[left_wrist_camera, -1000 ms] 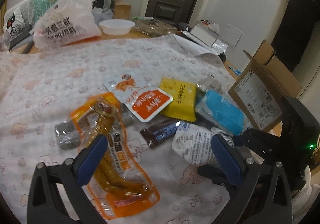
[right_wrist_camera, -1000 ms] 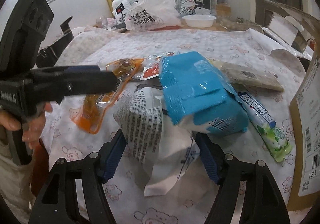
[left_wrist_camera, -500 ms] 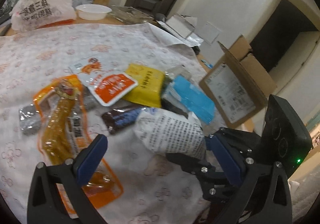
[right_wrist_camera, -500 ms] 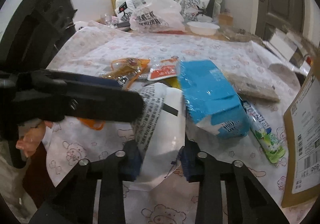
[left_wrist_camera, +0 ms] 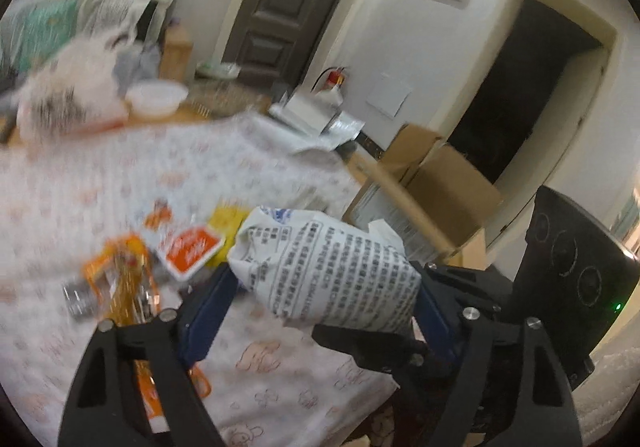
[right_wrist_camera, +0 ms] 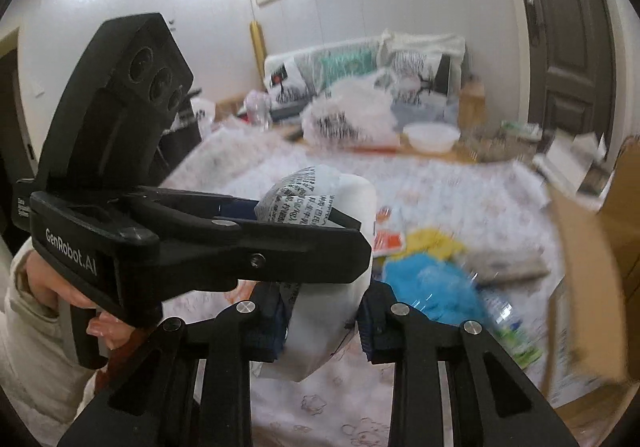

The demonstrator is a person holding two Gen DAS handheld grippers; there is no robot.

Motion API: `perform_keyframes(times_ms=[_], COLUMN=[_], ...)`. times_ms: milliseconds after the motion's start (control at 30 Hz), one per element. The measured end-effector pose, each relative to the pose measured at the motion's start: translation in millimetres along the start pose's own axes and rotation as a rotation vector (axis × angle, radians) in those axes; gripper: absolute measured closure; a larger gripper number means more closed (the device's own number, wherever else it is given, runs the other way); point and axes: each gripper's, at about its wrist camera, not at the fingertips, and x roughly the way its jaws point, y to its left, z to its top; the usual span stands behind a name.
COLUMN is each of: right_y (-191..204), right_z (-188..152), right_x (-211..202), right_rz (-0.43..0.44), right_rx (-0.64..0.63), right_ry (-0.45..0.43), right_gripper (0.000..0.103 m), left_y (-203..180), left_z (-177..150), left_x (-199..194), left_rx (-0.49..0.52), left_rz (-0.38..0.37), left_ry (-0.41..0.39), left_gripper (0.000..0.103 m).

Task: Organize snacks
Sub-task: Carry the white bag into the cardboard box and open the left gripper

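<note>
Lifted: white bag [left_wrist_camera: 328, 267] off cloth [left_wrist_camera: 280, 367] | both jaws gripping | box [left_wrist_camera: 452, 199] beside

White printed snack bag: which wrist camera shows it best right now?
The left wrist view: the white printed snack bag shows nearly whole and sharp, text side up, between the left gripper fingers. In the right wrist view the bag is pinched by the right gripper, with the left gripper body covering its middle.
</note>
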Motion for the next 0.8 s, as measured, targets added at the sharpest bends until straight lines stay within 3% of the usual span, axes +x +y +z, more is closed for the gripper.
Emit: perform_keyframes(times_ms=[33, 167, 400, 633, 800], right_y=[-1, -21, -86, -160, -187], right_z=[4, 22, 30, 18, -2], right_x=[-6, -41, -115, -134, -129], right_rz=[-0.007, -0.038, -0.162, -0.271, -0.329], right_rx=[-0.006, 0.016, 0.091, 0.19, 0.217], right_ry=[-0.017, -0.078, -0.159, -0.038, 0.063], right_gripper=[0.079, 0.077, 0.075, 0.074, 0.073], left_y=[-9, -56, -144, -178, -189], left_z=[7, 40, 96, 121, 111], left_x=[-3, 1, 57, 146, 185], left_rx=[0.022, 0.128, 0.296, 0.313, 0.29], left_rz=[-0.01, -0.001, -0.054, -0.099, -0.091], left_ry=[-0.008, -0.02, 0.056, 0.267, 0.379], left_gripper=[0.032, 0.038, 0.043, 0.045, 0.045])
